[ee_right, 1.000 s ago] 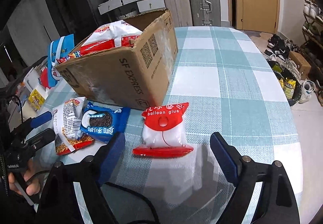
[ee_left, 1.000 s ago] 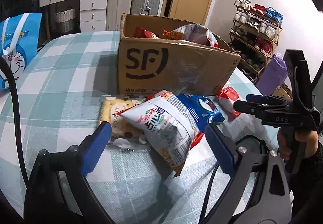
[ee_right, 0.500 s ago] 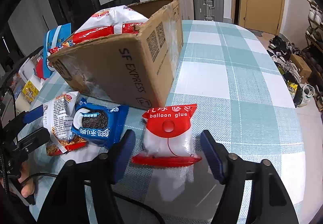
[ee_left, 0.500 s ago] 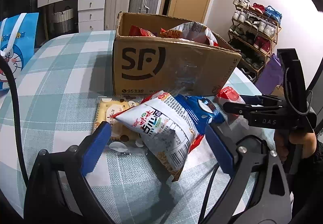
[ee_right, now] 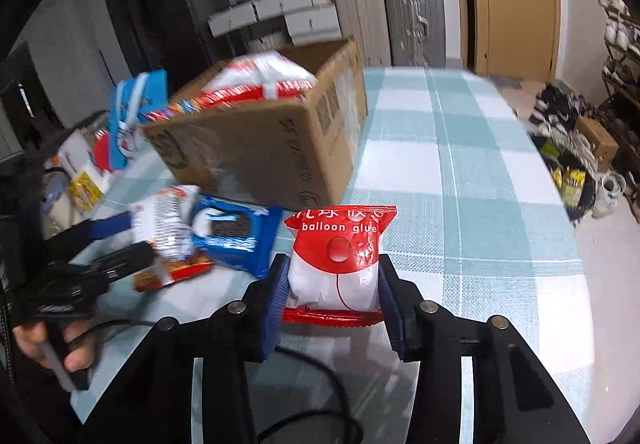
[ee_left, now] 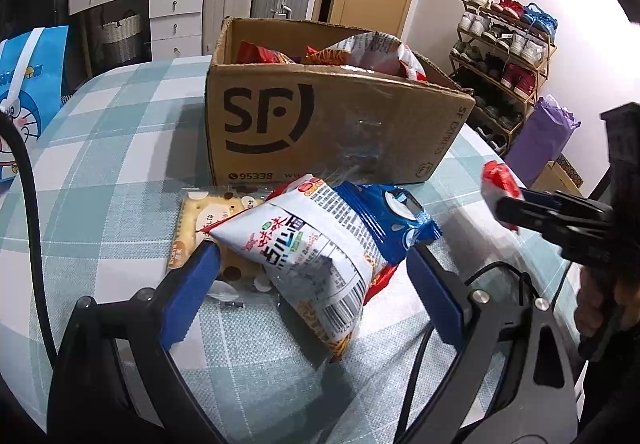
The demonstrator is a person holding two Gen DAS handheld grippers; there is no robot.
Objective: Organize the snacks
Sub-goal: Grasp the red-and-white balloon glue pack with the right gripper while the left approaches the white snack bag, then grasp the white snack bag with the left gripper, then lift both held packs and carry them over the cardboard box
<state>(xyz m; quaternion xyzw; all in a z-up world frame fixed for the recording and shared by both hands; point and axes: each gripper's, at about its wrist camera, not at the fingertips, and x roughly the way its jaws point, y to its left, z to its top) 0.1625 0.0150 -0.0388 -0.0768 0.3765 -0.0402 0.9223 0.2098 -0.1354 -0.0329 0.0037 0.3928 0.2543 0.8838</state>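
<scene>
Closed right gripper point(ee_right: 331, 298) on balloon glue packet point(ee_right: 337, 264), lifted off worktop point(ee_right: 480, 184); left gripper point(ee_left: 312, 268) agape, empty; box-bound next, likely.

Indoor lighting is even and moderately bright. Fisheye distortion curves both views, with black vignetting at the corners. The right wrist view shows motion blur on the cardboard box point(ee_right: 276, 140); the left wrist view is sharp. Shadows are soft.
</scene>
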